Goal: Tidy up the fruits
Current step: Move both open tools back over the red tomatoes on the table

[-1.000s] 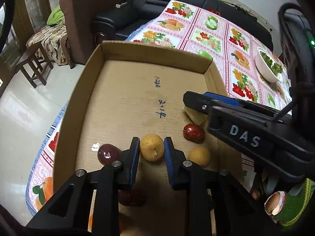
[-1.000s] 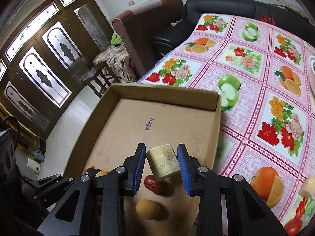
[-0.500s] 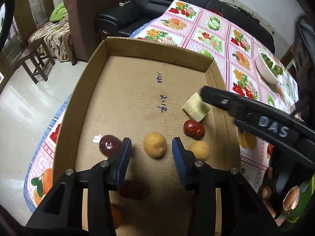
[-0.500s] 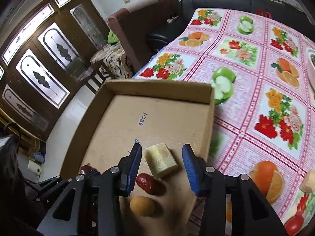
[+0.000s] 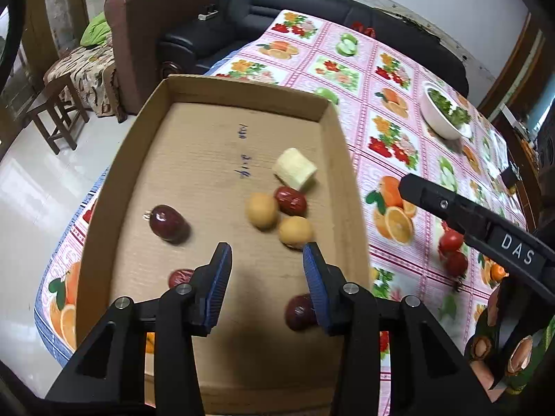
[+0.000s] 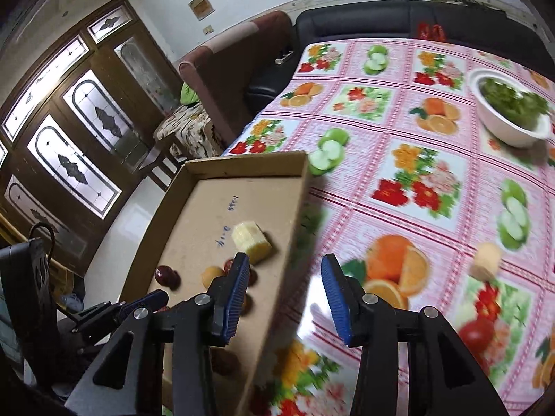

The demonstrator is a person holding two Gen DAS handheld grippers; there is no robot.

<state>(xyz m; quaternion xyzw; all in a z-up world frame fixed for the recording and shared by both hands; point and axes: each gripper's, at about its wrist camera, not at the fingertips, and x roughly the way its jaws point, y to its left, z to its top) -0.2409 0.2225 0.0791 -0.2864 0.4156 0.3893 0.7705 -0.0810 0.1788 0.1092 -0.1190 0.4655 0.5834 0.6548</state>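
Box (image 5: pixel 222 152): on the table, fruits inside.
Left gripper (image 5: pixel 267 277): fingers wide, empty.
Right gripper (image 6: pixel 284 294): fingers wide, empty.
Tomatoes (image 5: pixel 451 242): on table, right; probably soft, hold sides gently.

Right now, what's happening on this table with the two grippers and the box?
A person is sorting fruit into a cardboard box with two handheld grippers. Both are open and hold nothing: the left gripper hovers over the near end of the box, and the right gripper straddles the box's right wall. Inside lie a pale sugarcane chunk, two yellow fruits, red dates and a dark plum-like fruit. More pieces remain on the tablecloth, including tomatoes and another pale chunk.
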